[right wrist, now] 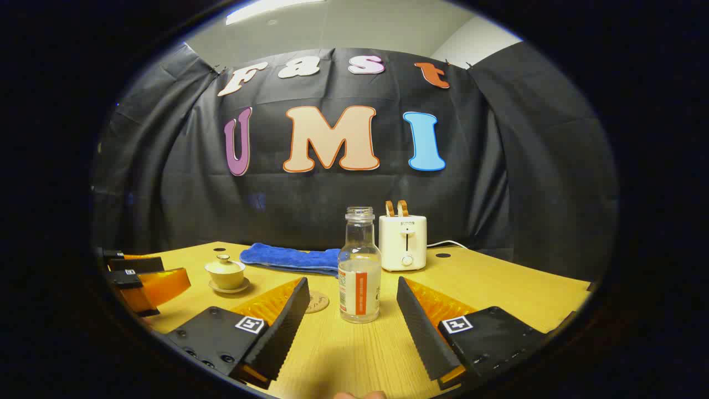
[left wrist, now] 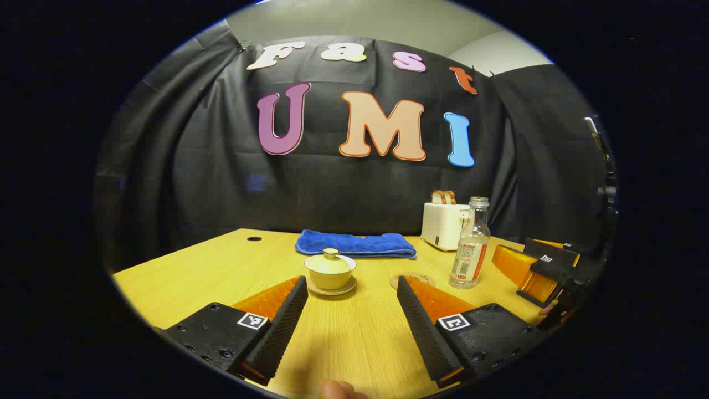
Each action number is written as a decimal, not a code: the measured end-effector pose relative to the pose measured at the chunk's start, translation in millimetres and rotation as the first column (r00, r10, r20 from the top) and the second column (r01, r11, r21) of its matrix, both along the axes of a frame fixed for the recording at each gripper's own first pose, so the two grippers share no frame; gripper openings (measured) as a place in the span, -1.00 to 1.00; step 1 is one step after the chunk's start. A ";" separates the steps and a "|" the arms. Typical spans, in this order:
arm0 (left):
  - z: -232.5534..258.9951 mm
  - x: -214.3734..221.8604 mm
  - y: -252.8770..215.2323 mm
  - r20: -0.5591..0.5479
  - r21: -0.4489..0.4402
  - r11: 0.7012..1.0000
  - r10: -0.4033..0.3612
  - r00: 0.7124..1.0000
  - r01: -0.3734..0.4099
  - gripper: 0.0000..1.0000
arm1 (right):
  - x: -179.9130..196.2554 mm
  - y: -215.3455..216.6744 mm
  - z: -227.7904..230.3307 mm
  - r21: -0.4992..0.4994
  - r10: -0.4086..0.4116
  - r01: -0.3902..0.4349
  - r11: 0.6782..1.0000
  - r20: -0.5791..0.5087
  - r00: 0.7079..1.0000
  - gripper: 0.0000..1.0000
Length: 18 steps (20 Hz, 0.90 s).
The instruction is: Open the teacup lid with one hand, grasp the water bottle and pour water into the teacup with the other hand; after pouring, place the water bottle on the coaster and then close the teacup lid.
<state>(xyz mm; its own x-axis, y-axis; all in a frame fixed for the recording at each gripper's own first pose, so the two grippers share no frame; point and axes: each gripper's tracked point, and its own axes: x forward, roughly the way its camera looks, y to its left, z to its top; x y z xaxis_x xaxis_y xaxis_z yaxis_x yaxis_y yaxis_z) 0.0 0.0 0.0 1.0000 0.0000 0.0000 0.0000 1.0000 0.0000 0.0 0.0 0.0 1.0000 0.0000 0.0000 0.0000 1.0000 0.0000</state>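
Wooden table (left wrist: 183, 266), light yellow. Pale yellow ceramic teacup (left wrist: 330, 270), knobbed lid on, seated on its saucer ahead of the left gripper (left wrist: 352, 310), whose fingers stand spread and empty. Clear uncapped plastic water bottle (right wrist: 360, 271), part full, upright between and just beyond the spread, empty fingers of the right gripper (right wrist: 352, 311). Round cork coaster (right wrist: 317, 302) just beside the bottle, bare. Folded blue towel (left wrist: 354, 244) and white toaster (right wrist: 403, 241) at the rear. Step judged: opening approach, nothing grasped. Next: left advances to pinch the lid knob; right closes on the bottle.

Coaster (left wrist: 412, 280) between teacup (left wrist: 330, 271) and bottle (left wrist: 470, 246)
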 end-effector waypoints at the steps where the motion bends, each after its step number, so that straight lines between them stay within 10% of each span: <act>1: -0.1 -1.2 -0.8 -0.001 0.011 1.000 -0.003 1.000 0.003 0.92 | 0.6 0.4 -5.3 0.010 0.000 0.000 1.000 -0.004 1.000 0.97; 18: 2.0 -9.3 -0.2 0.020 0.048 0.999 0.020 1.000 -0.021 0.91 | -17.7 5.4 -5.5 0.009 -0.007 0.007 1.000 0.007 1.000 0.96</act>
